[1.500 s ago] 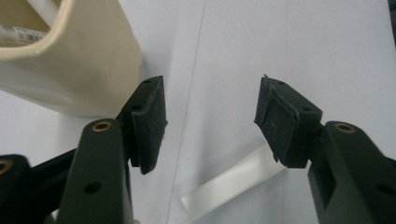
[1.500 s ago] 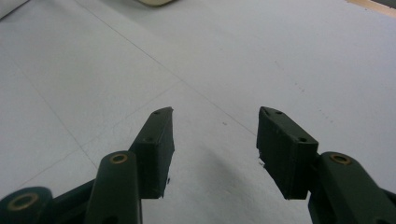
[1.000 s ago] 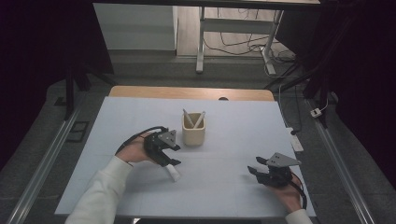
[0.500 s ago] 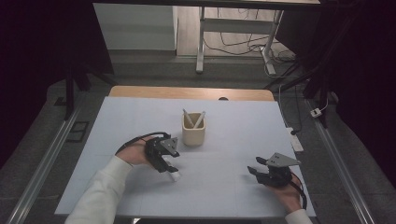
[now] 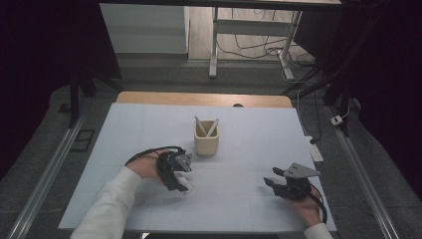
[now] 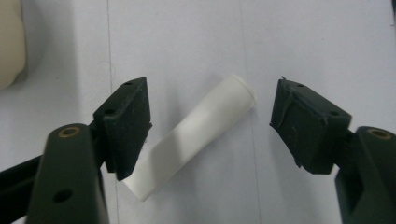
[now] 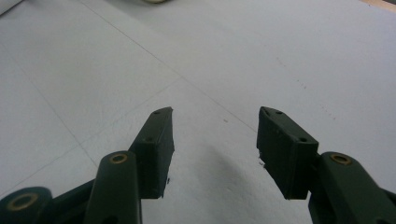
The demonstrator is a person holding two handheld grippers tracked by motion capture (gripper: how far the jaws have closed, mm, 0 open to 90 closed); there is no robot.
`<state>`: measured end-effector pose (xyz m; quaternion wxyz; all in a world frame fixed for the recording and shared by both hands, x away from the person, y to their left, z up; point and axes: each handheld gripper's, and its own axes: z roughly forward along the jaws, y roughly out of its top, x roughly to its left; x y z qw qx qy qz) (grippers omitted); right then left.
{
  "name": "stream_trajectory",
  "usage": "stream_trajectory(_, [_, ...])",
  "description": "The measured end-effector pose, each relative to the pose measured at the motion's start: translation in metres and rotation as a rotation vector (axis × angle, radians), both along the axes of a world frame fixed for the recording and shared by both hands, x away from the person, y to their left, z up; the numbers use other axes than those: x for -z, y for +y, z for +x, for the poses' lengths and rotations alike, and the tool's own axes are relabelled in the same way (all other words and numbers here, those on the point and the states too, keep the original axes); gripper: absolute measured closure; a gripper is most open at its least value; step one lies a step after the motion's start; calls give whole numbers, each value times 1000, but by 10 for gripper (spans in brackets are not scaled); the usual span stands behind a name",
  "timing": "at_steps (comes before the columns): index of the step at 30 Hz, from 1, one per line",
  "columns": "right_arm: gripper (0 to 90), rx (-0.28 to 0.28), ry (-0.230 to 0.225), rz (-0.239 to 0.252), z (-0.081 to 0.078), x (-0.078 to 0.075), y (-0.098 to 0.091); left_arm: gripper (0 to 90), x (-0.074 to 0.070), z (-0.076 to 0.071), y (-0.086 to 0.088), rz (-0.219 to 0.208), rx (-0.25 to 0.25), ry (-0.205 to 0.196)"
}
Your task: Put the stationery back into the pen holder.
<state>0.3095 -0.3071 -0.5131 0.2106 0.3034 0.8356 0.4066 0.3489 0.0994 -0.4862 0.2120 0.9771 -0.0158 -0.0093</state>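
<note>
In the left gripper view the white cylinder's (image 6: 194, 135) lower end sits behind the left finger pad (image 6: 125, 126), and the cream cup (image 6: 10, 42) is cut by the picture's left edge; from above, its two sticks (image 5: 206, 128) are too small to identify

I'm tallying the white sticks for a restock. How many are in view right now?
3: two stand tilted in the beige cup, one left, one right; a third lies on the white mat between the left gripper's open jaws. More may be hidden inside.

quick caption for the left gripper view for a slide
Left gripper open over a white cylinder lying on the white table.
</note>
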Motion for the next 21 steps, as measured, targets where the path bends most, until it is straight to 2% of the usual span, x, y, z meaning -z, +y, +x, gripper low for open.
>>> stream_trajectory(6, [458,3,-2,2,0,1,0,266,4,0,-1,11,16,-1])
stream_trajectory(10, [458,3,-2,1,0,1,0,268,8,-1,-4,36,37,-3])
stream_trajectory(21, [458,-1,-1,-3,0,1,0,323,19,-2,-10,78,70,-9])
